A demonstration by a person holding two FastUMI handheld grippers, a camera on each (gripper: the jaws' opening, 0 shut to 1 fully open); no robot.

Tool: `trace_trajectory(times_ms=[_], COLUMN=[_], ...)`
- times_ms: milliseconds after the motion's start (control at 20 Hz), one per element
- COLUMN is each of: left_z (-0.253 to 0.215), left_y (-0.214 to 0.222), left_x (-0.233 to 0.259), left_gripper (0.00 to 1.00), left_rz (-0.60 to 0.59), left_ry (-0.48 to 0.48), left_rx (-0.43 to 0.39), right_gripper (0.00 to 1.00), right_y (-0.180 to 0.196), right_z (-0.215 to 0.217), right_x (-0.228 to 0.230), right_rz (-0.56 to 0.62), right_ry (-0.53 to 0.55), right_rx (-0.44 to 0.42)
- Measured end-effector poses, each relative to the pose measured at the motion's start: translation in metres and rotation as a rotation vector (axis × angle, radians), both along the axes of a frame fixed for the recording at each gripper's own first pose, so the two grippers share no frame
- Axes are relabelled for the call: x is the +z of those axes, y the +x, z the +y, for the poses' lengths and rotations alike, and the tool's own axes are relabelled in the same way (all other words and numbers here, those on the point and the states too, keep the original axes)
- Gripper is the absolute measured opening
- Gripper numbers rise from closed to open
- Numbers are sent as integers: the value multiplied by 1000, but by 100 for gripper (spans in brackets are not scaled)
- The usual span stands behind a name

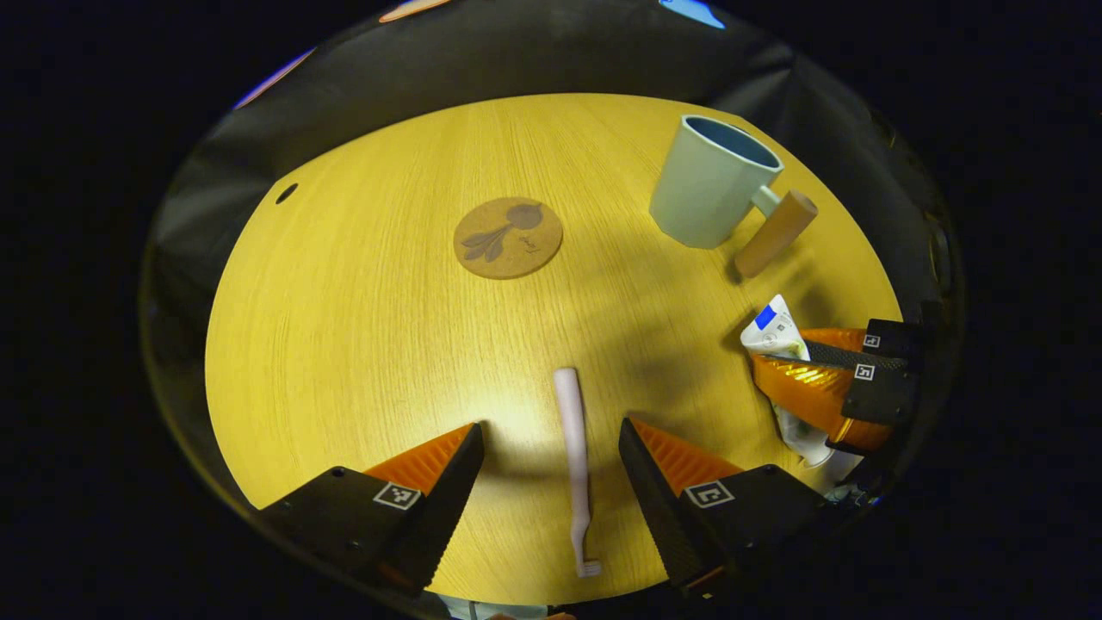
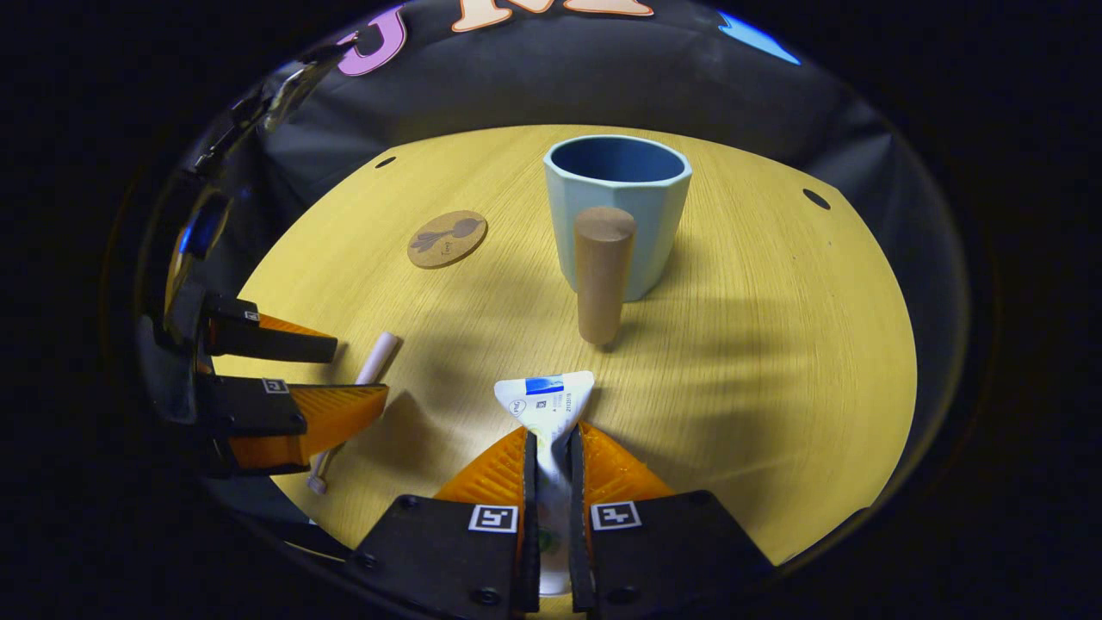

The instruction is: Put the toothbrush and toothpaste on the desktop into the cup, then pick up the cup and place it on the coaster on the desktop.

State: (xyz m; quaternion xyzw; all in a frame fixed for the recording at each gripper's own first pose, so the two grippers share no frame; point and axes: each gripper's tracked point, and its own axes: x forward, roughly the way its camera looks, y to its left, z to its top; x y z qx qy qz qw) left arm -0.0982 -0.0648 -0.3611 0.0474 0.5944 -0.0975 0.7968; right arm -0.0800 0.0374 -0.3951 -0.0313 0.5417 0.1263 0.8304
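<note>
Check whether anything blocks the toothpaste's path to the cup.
The cup's wooden handle points toward the right hand-held gripper, directly between the toothpaste and the cup. Nothing else visible intervenes.

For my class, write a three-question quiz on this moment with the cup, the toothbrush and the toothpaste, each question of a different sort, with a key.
1. True or false: the toothbrush already stands in the cup.
2. What is the right gripper shut on? A) the cup's handle B) the toothpaste C) the coaster
3. Fill in: the left gripper is ____, with one finger on each side of the toothbrush on the table.

Key:
1. False: it lies flat on the table.
2. B: both fingers press on the tube.
3. Open.
</note>
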Motion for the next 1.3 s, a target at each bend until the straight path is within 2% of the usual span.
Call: trace_trajectory(times_ms=[250, 350, 450, 500, 650, 700, 800, 1250, 1300], left_z=[-2, -4, -9, -10, -12, -12, -12, -15, -14], left_y=[3, 2, 3, 3, 5, 6, 6, 8, 7], left_x=[-2, -2, -1, -1, -1, 0, -1, 0, 1], left_gripper=[93, 87, 75, 63, 47, 28, 6, 0, 0], left_rz=[38, 65, 65, 66, 70, 62, 56, -2, -13], left_ry=[4, 11, 7, 6, -1, -5, -17, -42, -52], left_rx=[-6, -18, -47, -56, -72, -56, -34, -43, -29], right_gripper=[17, 17, 17, 17, 17, 17, 17, 17, 14], right_y=[0, 1, 1, 1, 1, 1, 1, 2, 2], right_z=[-1, 0, -1, -1, -1, -1, -1, 0, 1], right_x=[2, 2, 3, 3, 3, 3, 3, 4, 4], right_rz=[5, 3, 5, 7, 12, 13, 11, 3, 5], right_ry=[3, -3, -3, -1, 4, 3, -2, -16, -4], right_rx=[-1, 3, 3, 2, 0, 0, 5, 20, 9])
